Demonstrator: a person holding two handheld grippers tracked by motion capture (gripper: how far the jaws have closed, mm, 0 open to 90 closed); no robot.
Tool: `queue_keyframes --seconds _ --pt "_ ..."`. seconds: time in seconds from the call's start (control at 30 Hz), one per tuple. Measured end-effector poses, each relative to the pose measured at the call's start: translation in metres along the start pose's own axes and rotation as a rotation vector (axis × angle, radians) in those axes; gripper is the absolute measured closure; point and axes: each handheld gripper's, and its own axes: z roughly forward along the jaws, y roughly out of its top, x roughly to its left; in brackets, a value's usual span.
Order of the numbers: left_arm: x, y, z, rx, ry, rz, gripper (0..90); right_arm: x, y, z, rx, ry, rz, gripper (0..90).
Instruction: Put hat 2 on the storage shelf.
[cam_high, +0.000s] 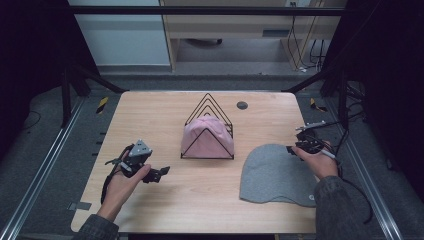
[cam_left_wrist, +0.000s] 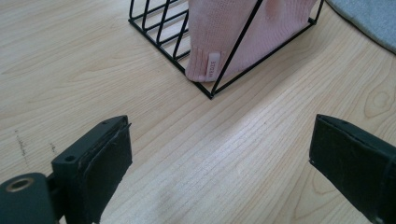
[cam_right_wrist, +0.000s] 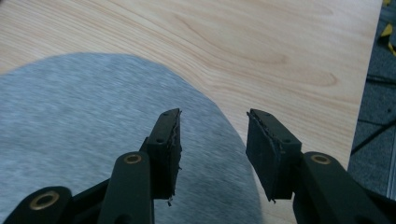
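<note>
A pink beanie (cam_high: 205, 137) sits inside a black wire rack (cam_high: 209, 100) at the table's middle. In the left gripper view the pink beanie (cam_left_wrist: 233, 32) shows a small label low on its cloth, behind the rack's wires (cam_left_wrist: 159, 28). A grey beanie (cam_high: 275, 175) lies flat at the front right. My left gripper (cam_high: 159, 173) hovers over bare wood left of the rack, its jaws wide apart (cam_left_wrist: 219, 163) and nothing between them. My right gripper (cam_high: 295, 148) is at the grey beanie's far edge. Its jaws (cam_right_wrist: 212, 135) stand partly apart, straddling the rim of the grey cloth (cam_right_wrist: 84, 116) without pinching it.
The wooden table (cam_high: 150, 115) has a small dark round cap (cam_high: 242, 105) near its far edge. Metal rails run along both sides, with floor and cables beyond. The table's right edge (cam_right_wrist: 364, 93) lies close to my right gripper.
</note>
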Motion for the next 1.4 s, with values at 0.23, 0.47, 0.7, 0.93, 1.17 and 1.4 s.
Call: queue_keyframes --seconds 0.23,0.47,0.7,0.93,1.17,1.4 --pt "0.000 -0.001 -0.001 -0.002 0.003 0.000 5.5 -0.013 -0.011 0.015 0.045 0.010 0.056 53.3" --pt "-0.002 -0.001 0.000 -0.001 0.002 0.002 6.0 -0.015 -0.014 0.017 0.057 0.039 0.050 58.9" --pt "-0.003 0.000 -0.002 -0.006 0.006 0.003 6.3 -0.013 -0.015 0.017 0.074 0.067 0.023 79.9" --pt "-0.003 0.000 -0.003 -0.014 0.003 0.001 6.3 -0.005 -0.015 -0.004 0.014 0.106 -0.033 87.9" --pt "-0.007 0.002 -0.004 -0.022 0.002 0.007 6.3 0.024 -0.008 -0.046 -0.090 0.107 -0.129 88.2" --pt "-0.007 0.001 -0.007 -0.032 -0.001 -0.007 6.2 0.046 0.001 -0.072 -0.132 0.116 -0.201 88.4"
